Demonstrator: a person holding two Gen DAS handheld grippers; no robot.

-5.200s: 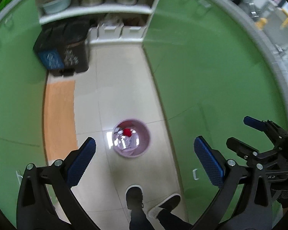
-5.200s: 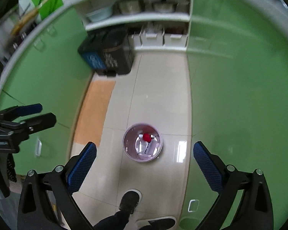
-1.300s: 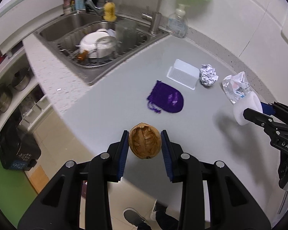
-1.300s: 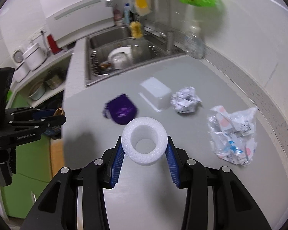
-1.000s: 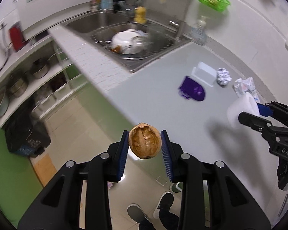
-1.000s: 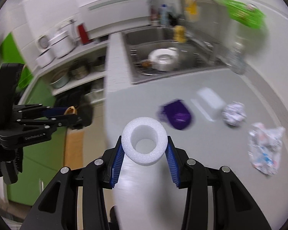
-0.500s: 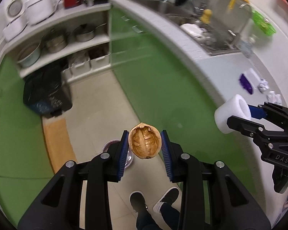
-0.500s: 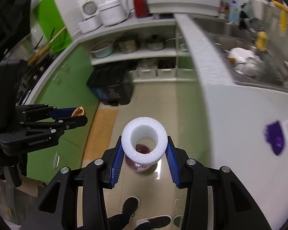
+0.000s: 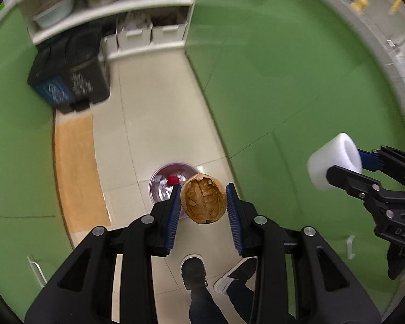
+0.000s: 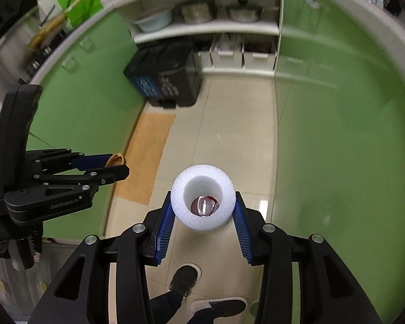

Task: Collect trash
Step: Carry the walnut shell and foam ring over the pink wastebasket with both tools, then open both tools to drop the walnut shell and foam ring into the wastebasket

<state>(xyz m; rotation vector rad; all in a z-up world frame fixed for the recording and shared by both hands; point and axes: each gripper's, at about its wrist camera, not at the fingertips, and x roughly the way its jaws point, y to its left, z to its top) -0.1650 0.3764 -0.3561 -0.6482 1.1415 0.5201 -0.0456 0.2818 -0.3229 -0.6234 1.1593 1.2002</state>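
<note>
Item: left tongs [image 9: 203, 202], pads clamped on either side of a brown walnut shell [image 9: 203, 202], hollow face towards the camera. Item: right tongs [image 10: 203, 213], pads clamped on a white foam ring [image 10: 203, 198], its bore pointing down along the fingers. Item: pink waste bin [image 9: 172, 182], standing on the tiled floor between green cabinet fronts [image 9: 278, 81], already holding a red scrap and some shiny wrapping. Position: both tongs point steeply down over the floor. In the left wrist view the bin lies just above and left of the shell, partly hidden by it. In the right wrist view the bin's contents show straight through the ring's bore, so the right hand appears the better lined up; the left likely needs a small shift towards the bin. Also present: the person's shoes [image 9: 194, 271] on the tiles near the bin, an orange mat [image 9: 78, 172], dark sorting bins [image 9: 70, 78] by the shelves.
</note>
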